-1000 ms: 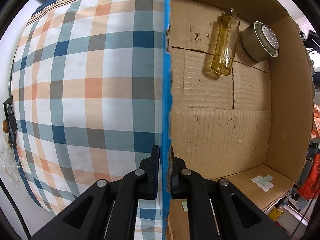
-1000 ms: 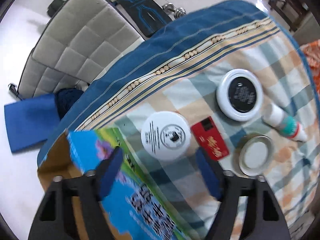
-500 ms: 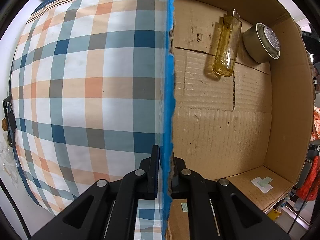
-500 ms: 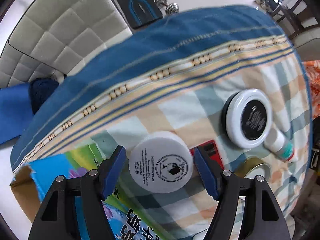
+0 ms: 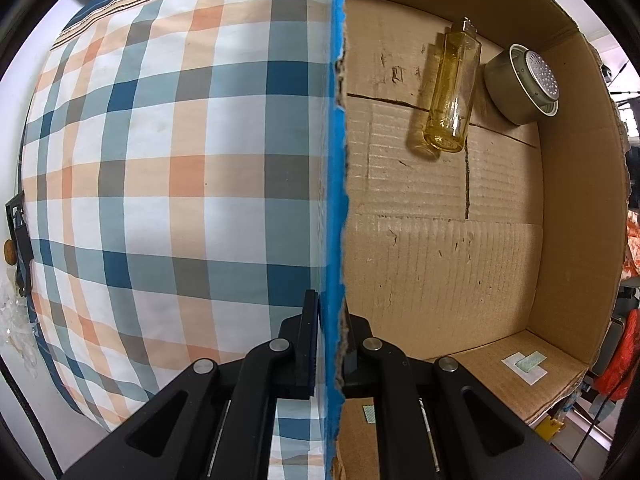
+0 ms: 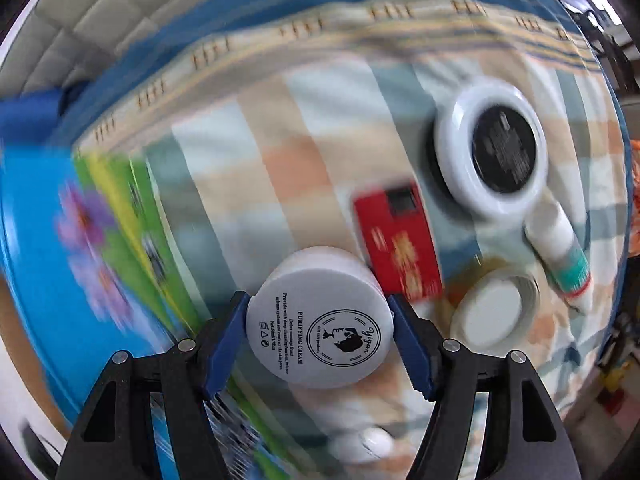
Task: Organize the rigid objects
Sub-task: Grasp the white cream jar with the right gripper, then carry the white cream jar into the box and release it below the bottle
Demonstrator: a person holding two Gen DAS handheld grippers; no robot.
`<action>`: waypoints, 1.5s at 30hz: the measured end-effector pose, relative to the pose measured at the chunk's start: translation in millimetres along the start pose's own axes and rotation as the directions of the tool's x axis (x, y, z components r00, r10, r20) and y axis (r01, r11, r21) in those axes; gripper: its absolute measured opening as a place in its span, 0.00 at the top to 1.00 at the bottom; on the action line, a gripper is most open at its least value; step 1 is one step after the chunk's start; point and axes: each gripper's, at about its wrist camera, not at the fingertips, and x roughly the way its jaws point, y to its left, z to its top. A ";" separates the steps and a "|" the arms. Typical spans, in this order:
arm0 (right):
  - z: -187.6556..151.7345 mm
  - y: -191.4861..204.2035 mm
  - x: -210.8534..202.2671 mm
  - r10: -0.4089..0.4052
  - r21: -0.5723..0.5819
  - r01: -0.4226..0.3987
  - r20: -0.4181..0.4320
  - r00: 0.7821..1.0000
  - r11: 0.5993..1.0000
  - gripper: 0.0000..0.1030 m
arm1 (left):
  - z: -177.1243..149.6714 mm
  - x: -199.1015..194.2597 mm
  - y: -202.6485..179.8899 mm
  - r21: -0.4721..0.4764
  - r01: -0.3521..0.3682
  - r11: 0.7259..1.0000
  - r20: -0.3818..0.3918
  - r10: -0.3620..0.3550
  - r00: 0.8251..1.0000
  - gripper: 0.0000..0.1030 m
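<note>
My left gripper (image 5: 331,340) is shut on the blue-faced wall (image 5: 338,160) of a cardboard box. Inside the box lie a yellow glass bottle (image 5: 452,96) and a grey round tin (image 5: 520,84). My right gripper (image 6: 318,330) is shut on a white cream jar (image 6: 320,320) and holds it between its blue pads, above the checked cloth. A red card box (image 6: 396,240), a white-rimmed black jar (image 6: 494,154), a white tube with a teal band (image 6: 560,252) and a white lid (image 6: 494,314) lie on the cloth to the right.
The box's printed blue and green outer side (image 6: 92,248) fills the left of the right wrist view. A checked bedcloth (image 5: 160,184) lies left of the box wall. A small white object (image 6: 368,446) lies low between the right gripper's arms. A padded headboard (image 6: 104,20) stands behind.
My right gripper has dropped onto the white cream jar and closed on it; the view is blurred by motion. My left gripper still holds the box wall, which has shifted slightly.
</note>
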 end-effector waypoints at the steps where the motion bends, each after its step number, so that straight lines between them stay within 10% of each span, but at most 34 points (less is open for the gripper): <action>1: -6.2 -3.0 2.6 0.002 -0.008 -0.002 -0.013 1.000 1.000 0.30 | -0.2 0.0 -0.4 0.003 -0.002 1.000 0.000 0.002 1.000 0.96; 25: -45.6 -19.3 20.8 -0.029 0.000 0.029 0.048 0.998 1.000 0.31 | -0.5 -0.5 -6.8 0.014 -0.012 1.000 0.002 0.012 1.000 0.96; 45: -120.6 57.9 -133.4 0.325 -0.198 -0.284 0.225 0.918 0.938 0.31 | -0.4 -2.1 -1.7 0.014 0.005 1.000 0.000 -0.005 1.000 0.96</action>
